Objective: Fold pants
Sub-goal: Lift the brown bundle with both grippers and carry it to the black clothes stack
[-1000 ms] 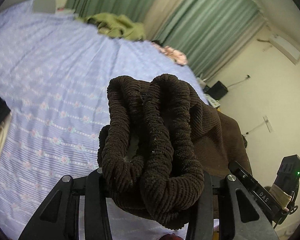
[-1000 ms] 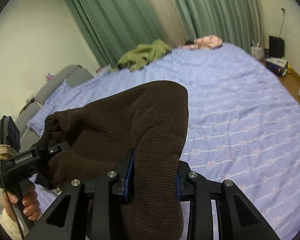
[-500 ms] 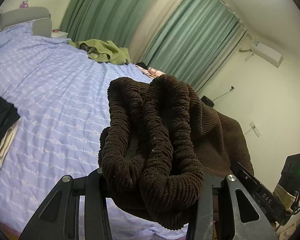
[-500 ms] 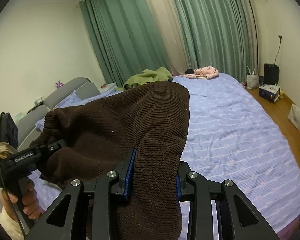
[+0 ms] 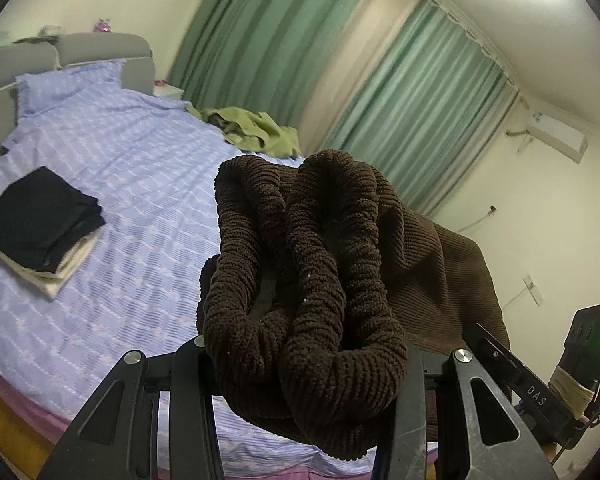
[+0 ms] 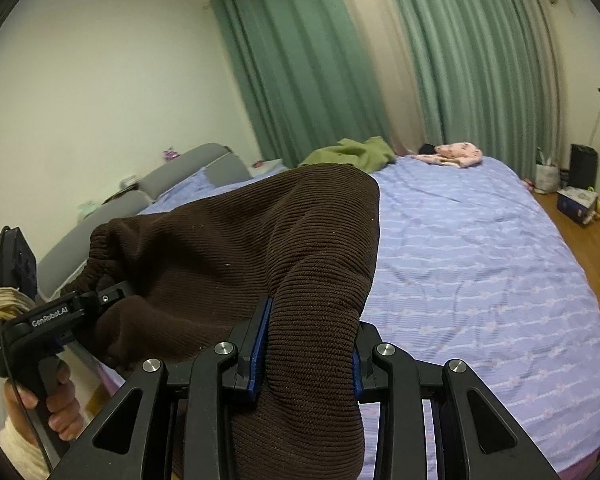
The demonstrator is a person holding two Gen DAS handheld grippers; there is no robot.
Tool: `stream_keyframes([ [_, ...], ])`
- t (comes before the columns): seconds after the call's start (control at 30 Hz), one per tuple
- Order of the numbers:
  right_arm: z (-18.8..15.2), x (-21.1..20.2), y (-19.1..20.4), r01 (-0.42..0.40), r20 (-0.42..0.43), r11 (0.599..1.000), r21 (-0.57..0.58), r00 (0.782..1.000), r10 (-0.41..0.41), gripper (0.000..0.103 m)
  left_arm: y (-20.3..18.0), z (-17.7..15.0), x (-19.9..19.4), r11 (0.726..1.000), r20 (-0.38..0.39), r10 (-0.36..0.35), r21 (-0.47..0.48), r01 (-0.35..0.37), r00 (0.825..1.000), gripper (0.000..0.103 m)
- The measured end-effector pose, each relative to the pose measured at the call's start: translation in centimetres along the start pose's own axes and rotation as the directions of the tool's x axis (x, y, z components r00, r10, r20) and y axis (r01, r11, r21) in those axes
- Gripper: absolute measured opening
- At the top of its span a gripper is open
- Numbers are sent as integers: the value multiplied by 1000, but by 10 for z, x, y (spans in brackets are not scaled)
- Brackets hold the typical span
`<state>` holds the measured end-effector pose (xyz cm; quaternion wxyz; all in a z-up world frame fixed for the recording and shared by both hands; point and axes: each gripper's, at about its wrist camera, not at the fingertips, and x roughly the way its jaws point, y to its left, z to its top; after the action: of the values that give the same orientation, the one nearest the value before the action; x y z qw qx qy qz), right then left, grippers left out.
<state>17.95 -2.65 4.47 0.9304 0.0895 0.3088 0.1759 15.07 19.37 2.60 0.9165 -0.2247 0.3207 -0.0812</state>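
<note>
The dark brown ribbed pants (image 5: 308, 280) are held in the air over the bed by both grippers. My left gripper (image 5: 300, 364) is shut on the bunched elastic waistband, which hides its fingertips. My right gripper (image 6: 306, 348) is shut on a fold of the same pants (image 6: 260, 240) between its blue pads (image 6: 260, 344). The left gripper shows in the right wrist view (image 6: 80, 304) at the waistband's far end. The right gripper shows in the left wrist view (image 5: 512, 372) behind the cloth.
The bed (image 6: 480, 260) has a lilac patterned sheet. A folded stack of black and cream clothes (image 5: 40, 224) lies at its left. A green garment (image 5: 256, 132) and a pink item (image 6: 456, 154) lie at the far edge by green curtains. Boxes stand on the wood floor (image 6: 580, 208).
Both grippers have lifted and tilted up with the pants, so the bed sits lower in view and more wall and curtain show. The folded stack has come fully into the left view.
</note>
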Motion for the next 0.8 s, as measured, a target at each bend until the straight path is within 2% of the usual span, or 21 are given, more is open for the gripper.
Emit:
stream_keyframes([
  [0.17, 2, 6, 28, -48, 0, 998, -30, 999, 48, 33, 22, 4, -28, 999, 37, 35, -27, -34, 999, 41],
  [0.4, 6, 41, 74, -86, -11, 995, -45, 996, 85, 33, 86, 27, -46, 998, 60, 56, -33, -54, 997, 41],
  [0.6, 4, 92, 141, -58, -2, 997, -45, 998, 58, 33, 172, 72, -48, 1000, 45, 20, -3, -20, 999, 41],
  [0.8, 4, 147, 214, -9, 3, 999, 30, 1000, 9, 33, 260, 133, -52, 998, -9, -7, 65, 8, 1000, 41],
])
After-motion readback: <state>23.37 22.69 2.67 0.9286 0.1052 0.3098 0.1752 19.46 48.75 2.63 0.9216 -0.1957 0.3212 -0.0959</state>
